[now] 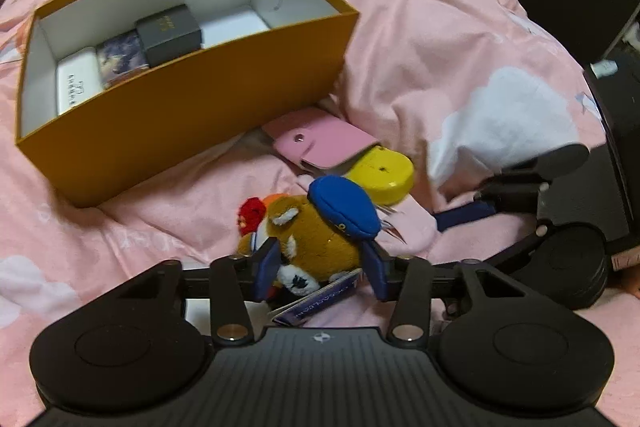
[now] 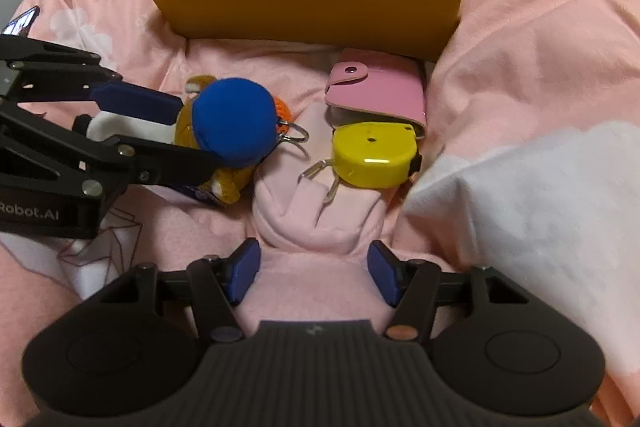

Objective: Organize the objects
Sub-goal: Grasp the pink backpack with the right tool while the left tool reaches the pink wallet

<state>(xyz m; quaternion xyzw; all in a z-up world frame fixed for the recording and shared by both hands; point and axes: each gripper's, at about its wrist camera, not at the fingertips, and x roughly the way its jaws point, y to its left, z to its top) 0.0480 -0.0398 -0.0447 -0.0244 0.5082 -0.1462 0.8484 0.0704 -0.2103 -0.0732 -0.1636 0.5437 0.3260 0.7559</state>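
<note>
1. The plush toy [image 1: 316, 239], a brown animal with a blue cap, lay on the pink bedding [image 1: 420, 39] just in front of the orange box [image 1: 180, 131], with a bare strip of bedding between them.
2. It lay between the blue pads of the left gripper [image 1: 320, 267], one pad on each flank. In the right wrist view the same pads [image 2: 136, 103] bracketed the toy from the picture's left. They looked pressed into the plush, so I judged the left gripper clenched on the toy.
3. The toy's long axis ran roughly along that gripper's fingers, cap end farthest from the wrist, so the pinch fell across its narrow width.
4. From the left gripper the box lay ahead and to the picture's left, its open top higher than the toy. The coming move probably needed a lift over the near wall, then a drop inside, where small boxes [image 1: 168, 35] already sat at one end.
5. The right gripper [image 2: 316, 271] straddled a fold of pale pink cloth [image 2: 316, 215]. Its pads stood apart with fabric between them; whether they pinched it I could not tell.
6. Beyond that cloth sat the yellow round case [image 2: 372, 155], touching the pink wallet [image 2: 380, 91], both nearer the right hand than the left.
</note>
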